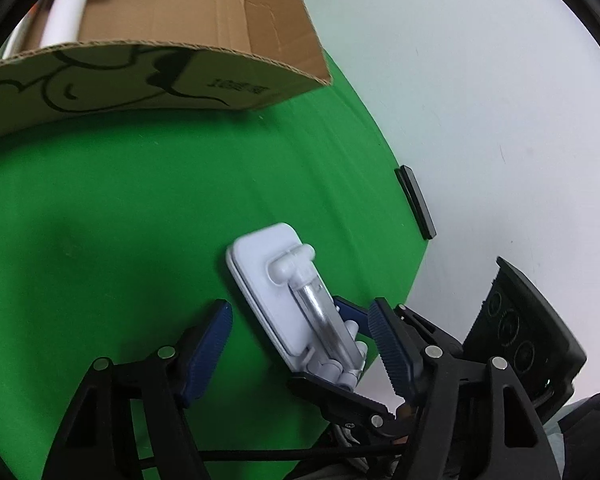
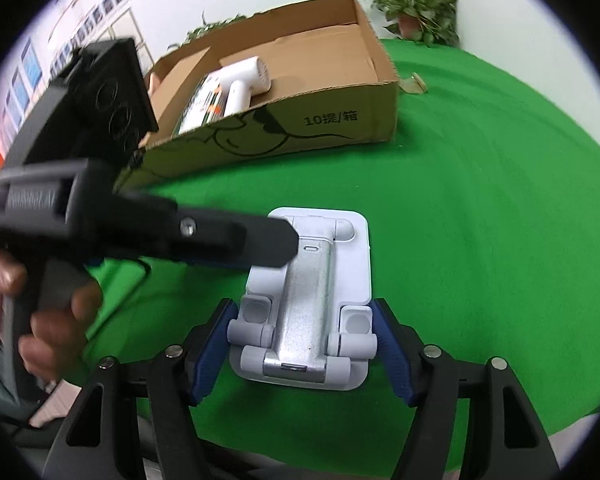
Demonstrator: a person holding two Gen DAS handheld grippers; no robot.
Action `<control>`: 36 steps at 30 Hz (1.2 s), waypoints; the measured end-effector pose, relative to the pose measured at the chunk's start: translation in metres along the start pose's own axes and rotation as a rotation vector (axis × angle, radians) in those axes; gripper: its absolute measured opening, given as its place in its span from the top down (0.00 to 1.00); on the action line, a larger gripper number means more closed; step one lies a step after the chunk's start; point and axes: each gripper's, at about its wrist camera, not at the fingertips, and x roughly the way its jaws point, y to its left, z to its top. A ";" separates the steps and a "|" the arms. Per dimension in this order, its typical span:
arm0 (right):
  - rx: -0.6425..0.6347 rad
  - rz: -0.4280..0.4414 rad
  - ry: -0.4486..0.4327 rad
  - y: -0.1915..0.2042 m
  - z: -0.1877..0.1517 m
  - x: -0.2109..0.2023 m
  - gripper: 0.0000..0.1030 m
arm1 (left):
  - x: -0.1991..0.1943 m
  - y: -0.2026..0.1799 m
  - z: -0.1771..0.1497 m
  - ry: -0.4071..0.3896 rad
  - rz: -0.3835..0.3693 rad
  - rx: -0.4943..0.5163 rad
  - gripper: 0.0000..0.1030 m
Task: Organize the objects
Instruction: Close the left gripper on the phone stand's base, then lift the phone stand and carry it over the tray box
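Box (image 2: 268, 128) far side of the green cloth (image 2: 480, 220), open top, two items inside, one a white dryer (image 2: 246, 78). One stand (image 2: 304, 300) flat on the cloth, long axis pointing at the box. Your right gripper (image 2: 303, 346) pinches its near end. Left gripper (image 1: 300, 334), half spread, straddles it from the left without pinching.

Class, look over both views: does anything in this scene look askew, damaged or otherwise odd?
Nothing spilled or broken. The folded phone stand lies at an angle to the cardboard box, gripped by the right gripper. A small tan scrap lies loose on the green cloth.
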 end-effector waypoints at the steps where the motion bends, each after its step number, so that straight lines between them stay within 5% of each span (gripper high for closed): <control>1: 0.008 0.012 -0.003 0.000 -0.001 -0.001 0.35 | 0.002 0.001 0.000 0.011 -0.011 -0.007 0.41; 7: 0.020 0.074 -0.018 0.001 -0.009 -0.004 0.35 | 0.002 0.003 0.001 0.013 0.012 -0.002 0.62; 17: -0.024 0.075 -0.069 0.017 -0.001 -0.009 0.36 | -0.037 0.000 0.004 -0.056 -0.001 0.045 0.74; 26: -0.116 0.075 -0.231 0.043 0.038 -0.031 0.37 | -0.127 -0.031 0.009 -0.185 0.043 0.174 0.76; 36: -0.191 0.075 -0.408 0.062 0.105 -0.061 0.37 | -0.193 -0.081 0.054 -0.302 0.107 0.341 0.76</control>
